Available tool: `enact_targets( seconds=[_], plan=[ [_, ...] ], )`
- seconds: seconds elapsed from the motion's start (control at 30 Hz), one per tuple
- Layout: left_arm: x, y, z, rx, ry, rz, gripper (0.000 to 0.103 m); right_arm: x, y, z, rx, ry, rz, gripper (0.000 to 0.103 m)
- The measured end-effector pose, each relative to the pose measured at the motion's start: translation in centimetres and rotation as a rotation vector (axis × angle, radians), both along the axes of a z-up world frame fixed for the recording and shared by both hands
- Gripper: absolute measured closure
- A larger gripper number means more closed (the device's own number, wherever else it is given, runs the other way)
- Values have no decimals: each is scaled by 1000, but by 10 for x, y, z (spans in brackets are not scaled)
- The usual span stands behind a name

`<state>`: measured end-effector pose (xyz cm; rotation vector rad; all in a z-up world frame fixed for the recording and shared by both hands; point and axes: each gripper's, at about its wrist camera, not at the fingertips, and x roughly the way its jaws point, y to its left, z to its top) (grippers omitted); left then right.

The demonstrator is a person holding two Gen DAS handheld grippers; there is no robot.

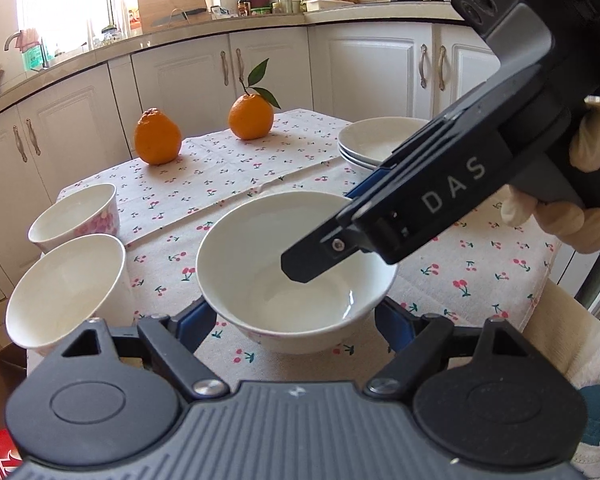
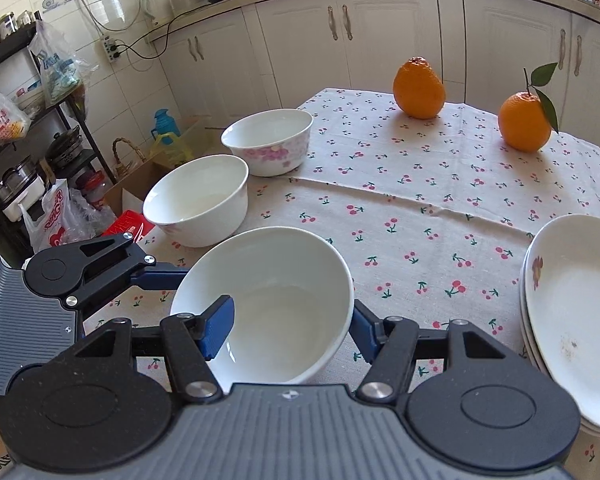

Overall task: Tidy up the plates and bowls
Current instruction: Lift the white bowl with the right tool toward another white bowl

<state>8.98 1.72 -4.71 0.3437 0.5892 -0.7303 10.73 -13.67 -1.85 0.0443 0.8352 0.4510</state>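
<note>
Left wrist view: left gripper (image 1: 296, 320) fingers spread, flanking near bowl (image 1: 284, 280) at table's (image 1: 480, 264) front edge; contact unclear. Right gripper (image 1: 324, 232) slanting down from upper right, one finger inside bowl.
Right wrist view: right gripper (image 2: 292, 324) straddling bowl's (image 2: 276, 304) near wall, not visibly clamped.
Plates (image 2: 572, 320): stacked, right edge.
Advice: close firmly on wall, lift level.
</note>
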Motion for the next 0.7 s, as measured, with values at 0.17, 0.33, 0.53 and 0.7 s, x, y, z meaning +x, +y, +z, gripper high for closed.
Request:
enact_targets(
  seconds=[0.17,0.33,0.53,0.7],
  plan=[
    [3,-1,-3,-6,20,0,17,2,-4,-4,2,16,-9,35],
    [5,-2,-3,-9,26,1,17,2,-3,-5,4,23,-13,35],
    [3,-4,-4,-6,9,-3,13,4,-2,-6,17,28,-7,22],
    [-1,0,-1,-5,12,-3,10,-2,1,1,3,-23,3,1]
  ],
)
